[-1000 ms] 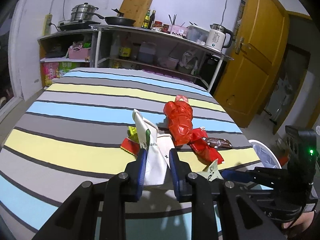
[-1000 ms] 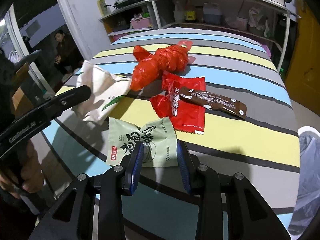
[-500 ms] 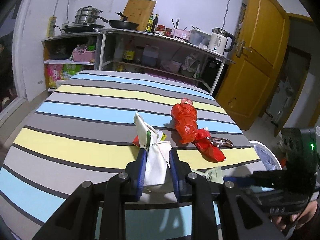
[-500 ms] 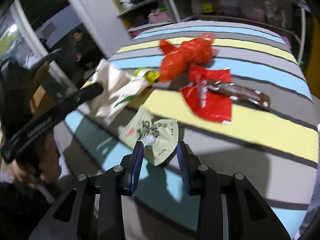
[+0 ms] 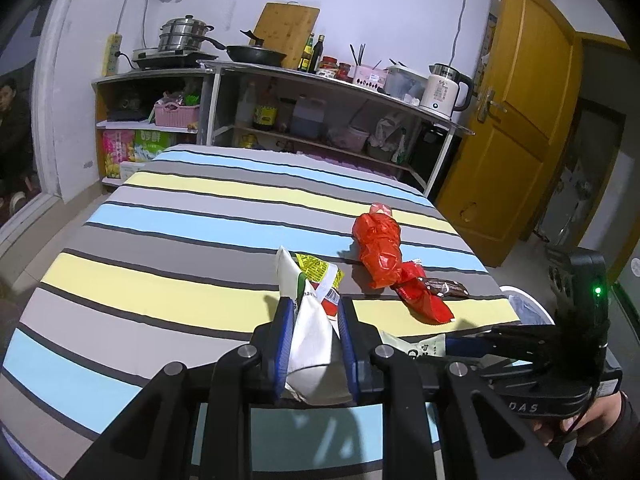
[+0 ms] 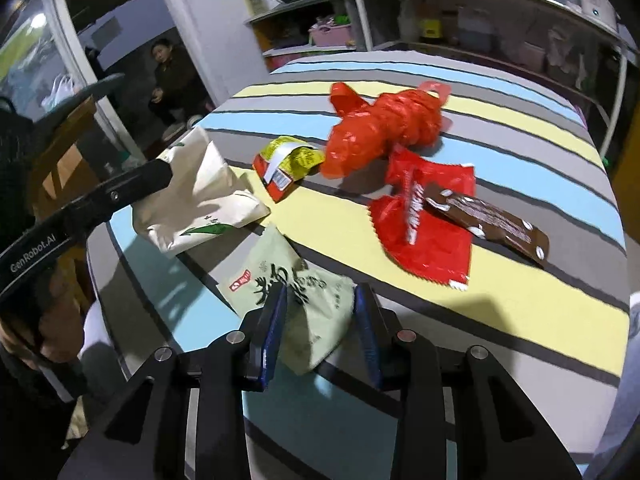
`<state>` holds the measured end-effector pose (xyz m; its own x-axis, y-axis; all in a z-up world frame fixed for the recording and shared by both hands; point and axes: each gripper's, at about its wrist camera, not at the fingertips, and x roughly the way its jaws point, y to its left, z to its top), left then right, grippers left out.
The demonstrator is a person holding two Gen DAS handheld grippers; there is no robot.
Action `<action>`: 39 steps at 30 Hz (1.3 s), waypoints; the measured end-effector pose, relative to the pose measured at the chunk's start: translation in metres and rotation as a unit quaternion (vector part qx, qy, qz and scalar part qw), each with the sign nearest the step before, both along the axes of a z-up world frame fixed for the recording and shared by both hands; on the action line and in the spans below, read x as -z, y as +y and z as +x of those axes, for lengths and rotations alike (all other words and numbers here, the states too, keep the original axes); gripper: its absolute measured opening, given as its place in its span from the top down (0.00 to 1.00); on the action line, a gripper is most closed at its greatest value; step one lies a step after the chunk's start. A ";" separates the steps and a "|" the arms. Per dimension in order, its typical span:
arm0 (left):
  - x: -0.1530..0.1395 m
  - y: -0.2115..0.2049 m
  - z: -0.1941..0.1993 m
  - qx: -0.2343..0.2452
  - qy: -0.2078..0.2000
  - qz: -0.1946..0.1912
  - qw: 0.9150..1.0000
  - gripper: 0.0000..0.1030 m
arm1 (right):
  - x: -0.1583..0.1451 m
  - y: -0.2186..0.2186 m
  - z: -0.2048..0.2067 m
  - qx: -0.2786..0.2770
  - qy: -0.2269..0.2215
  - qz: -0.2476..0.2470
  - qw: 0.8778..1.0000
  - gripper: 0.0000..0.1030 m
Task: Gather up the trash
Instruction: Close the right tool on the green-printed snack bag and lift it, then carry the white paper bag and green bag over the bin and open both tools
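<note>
risk: my left fingers [image 5: 313, 344] grip the white bag [image 5: 310, 344], my right fingers [image 6: 320, 332] pinch the green packet [image 6: 298, 296] by its edge; thin film could slip out.

Cool, even indoor light from overhead. Soft shadows under red bag [image 5: 380, 248] and wrappers on striped bench [image 5: 160, 240]; darker shadow patches on bench just ahead of both grippers. Left wrist view sharp. Right wrist view slightly motion-blurred, worst on red bag [image 6: 384, 128] and shelves beyond it. Strong fisheye bending at edges, black vignette in corners. Glass left of bench [image 6: 500, 292] dim, with reflections. Small green LED glows on right gripper [image 5: 468, 346].
</note>
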<state>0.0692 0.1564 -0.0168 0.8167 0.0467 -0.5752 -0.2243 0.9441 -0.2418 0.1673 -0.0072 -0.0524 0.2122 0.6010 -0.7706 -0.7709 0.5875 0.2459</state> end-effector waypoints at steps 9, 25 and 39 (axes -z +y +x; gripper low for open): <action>0.000 0.000 -0.002 0.008 0.003 -0.003 1.000 0.79 | -0.003 0.005 -0.009 0.015 -0.008 -0.003 1.000 0.93; -0.028 -0.029 -0.004 0.027 -0.017 0.016 0.999 0.80 | -0.042 -0.049 -0.026 0.081 -0.045 0.059 0.994 0.95; -0.047 -0.082 0.017 0.072 -0.028 0.032 0.996 0.80 | -0.056 -0.125 -0.028 0.161 -0.063 0.085 0.981 0.95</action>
